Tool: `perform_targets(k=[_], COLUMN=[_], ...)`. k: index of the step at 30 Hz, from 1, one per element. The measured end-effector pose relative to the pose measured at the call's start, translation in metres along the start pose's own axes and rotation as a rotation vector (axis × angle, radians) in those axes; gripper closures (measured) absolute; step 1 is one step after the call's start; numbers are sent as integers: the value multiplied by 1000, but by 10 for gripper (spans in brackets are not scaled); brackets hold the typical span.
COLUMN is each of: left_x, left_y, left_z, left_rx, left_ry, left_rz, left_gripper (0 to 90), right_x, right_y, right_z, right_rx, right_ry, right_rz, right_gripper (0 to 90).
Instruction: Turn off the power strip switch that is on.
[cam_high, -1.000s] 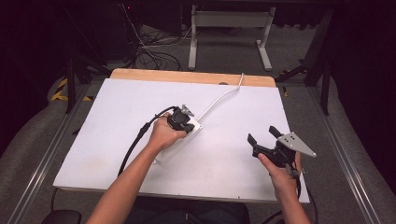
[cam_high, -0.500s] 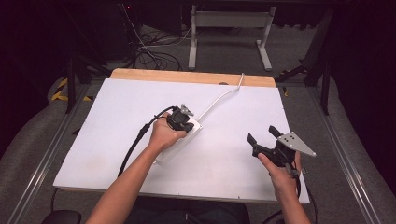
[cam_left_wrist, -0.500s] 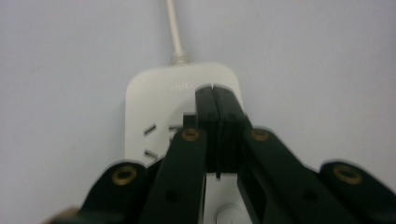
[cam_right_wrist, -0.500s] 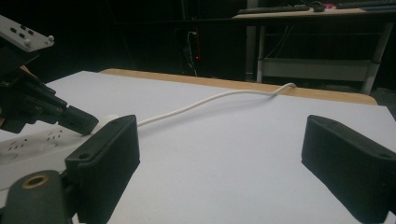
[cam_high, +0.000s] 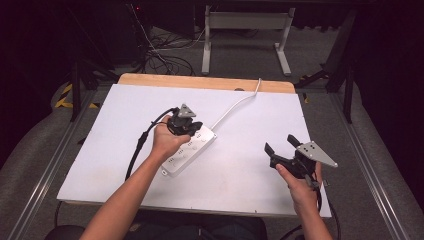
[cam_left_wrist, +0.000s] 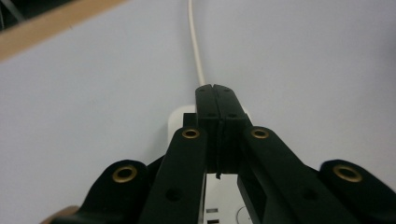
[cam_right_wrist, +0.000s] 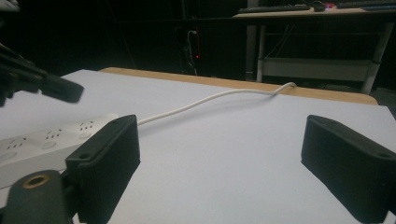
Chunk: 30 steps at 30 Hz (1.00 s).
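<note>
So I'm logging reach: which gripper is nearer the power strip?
Left. The left gripper hangs shut right over the power strip; the right gripper sits open, off to its side.

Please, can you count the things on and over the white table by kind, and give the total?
Power strip: 1
White cord: 1
Grippers: 2, the left gripper shut above the strip, the right gripper open
Total: 4
</note>
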<state>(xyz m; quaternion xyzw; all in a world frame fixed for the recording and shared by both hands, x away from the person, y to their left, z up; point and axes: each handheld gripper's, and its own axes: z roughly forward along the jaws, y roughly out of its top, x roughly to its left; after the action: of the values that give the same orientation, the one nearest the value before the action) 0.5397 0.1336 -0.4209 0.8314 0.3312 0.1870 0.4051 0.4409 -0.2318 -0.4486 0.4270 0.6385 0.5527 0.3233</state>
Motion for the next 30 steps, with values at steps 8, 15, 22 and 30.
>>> perform_targets(k=[8,15,22,30], left_x=[34,61,65,59], left_y=[-20,-50,-98,-124], left_z=[-66,-125,-157,-178], left_rx=[-278,-411,-460,-495], left_ry=[154,322,443,569], left_rz=[-103,-165,-238,-259], left_gripper=[900,900,900,900], right_x=[0,2,2,2], right_y=[0,0,0,1], right_z=[1,1,1,1], right_rx=[7,8,5,2], right_ry=[0,-1,-6,-3], right_rz=[-3,-6,-8,-9], right_gripper=[126,127,128,128])
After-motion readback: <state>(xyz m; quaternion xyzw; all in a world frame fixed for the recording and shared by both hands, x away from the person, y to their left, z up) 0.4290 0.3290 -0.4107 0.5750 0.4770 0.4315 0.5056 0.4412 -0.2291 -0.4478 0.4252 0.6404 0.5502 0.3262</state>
